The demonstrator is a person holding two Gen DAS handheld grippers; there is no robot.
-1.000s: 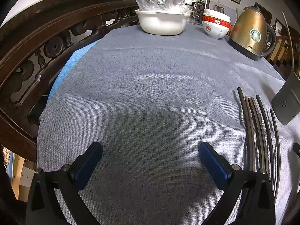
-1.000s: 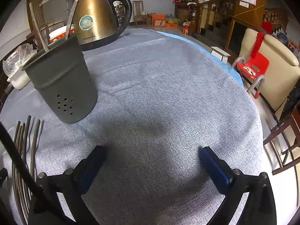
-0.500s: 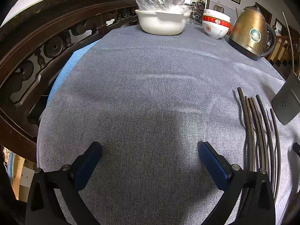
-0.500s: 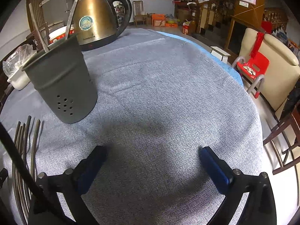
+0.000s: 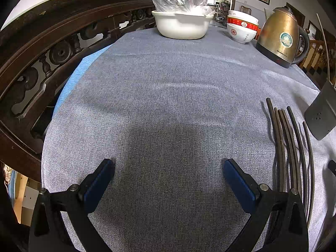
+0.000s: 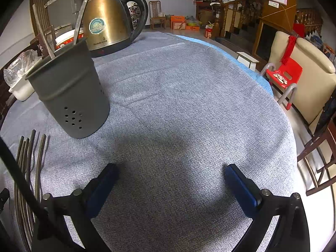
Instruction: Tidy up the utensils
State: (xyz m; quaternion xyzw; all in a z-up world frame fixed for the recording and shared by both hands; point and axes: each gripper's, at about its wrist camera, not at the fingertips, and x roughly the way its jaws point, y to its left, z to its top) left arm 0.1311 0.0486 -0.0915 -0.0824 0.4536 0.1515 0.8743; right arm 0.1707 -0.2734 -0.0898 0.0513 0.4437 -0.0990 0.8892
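Note:
Several dark metal chopsticks [image 5: 290,147] lie side by side on the grey tablecloth, to the right of my left gripper [image 5: 169,168], which is open and empty. They also show at the left edge of the right wrist view [image 6: 29,168]. A grey perforated utensil holder [image 6: 69,96] stands upright beyond them with two utensils in it; its side shows in the left wrist view [image 5: 321,115]. My right gripper [image 6: 171,173] is open and empty, to the right of the holder and the chopsticks.
A brass kettle [image 6: 107,23] stands behind the holder. A white basin with a plastic bag [image 5: 181,24] and stacked red-and-white bowls [image 5: 241,28] sit at the far edge. A carved wooden chair back [image 5: 52,48] curves along the left. A red chair [image 6: 285,75] stands beside the table.

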